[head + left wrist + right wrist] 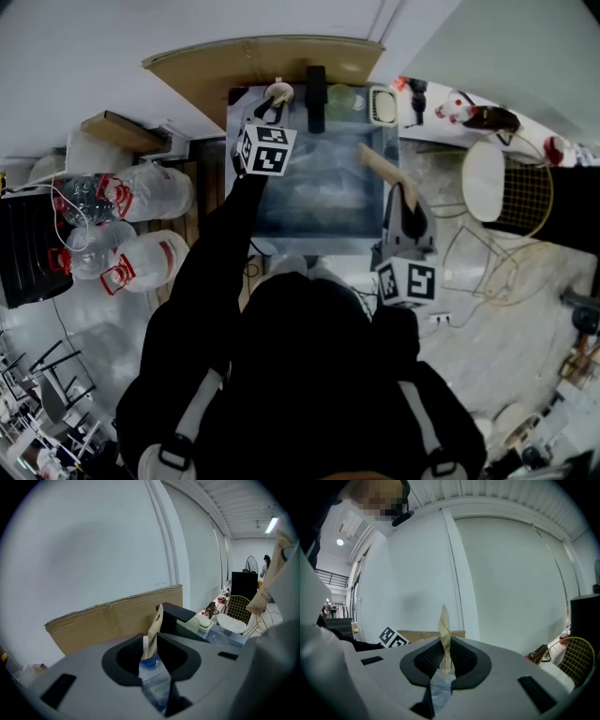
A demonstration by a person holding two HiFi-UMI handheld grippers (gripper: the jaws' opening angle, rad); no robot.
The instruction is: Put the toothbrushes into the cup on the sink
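Crowding the sink's (323, 246) far left corner: left gripper (267, 110), wrapped toothbrush (155, 624), cup (278, 91).

Light: cool, flat and rather dim; ceiling strip (272, 525) and round lamp (340, 542) glow.
Edges: both gripper views bulge, corners black.
Focus: wrapped toothbrush (153, 634) soft up close.

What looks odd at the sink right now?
The toothbrush in the left gripper and the one in the right gripper both look wrapped in tan paper sleeves. A cardboard sheet leans behind the sink. Nothing looks spilled.
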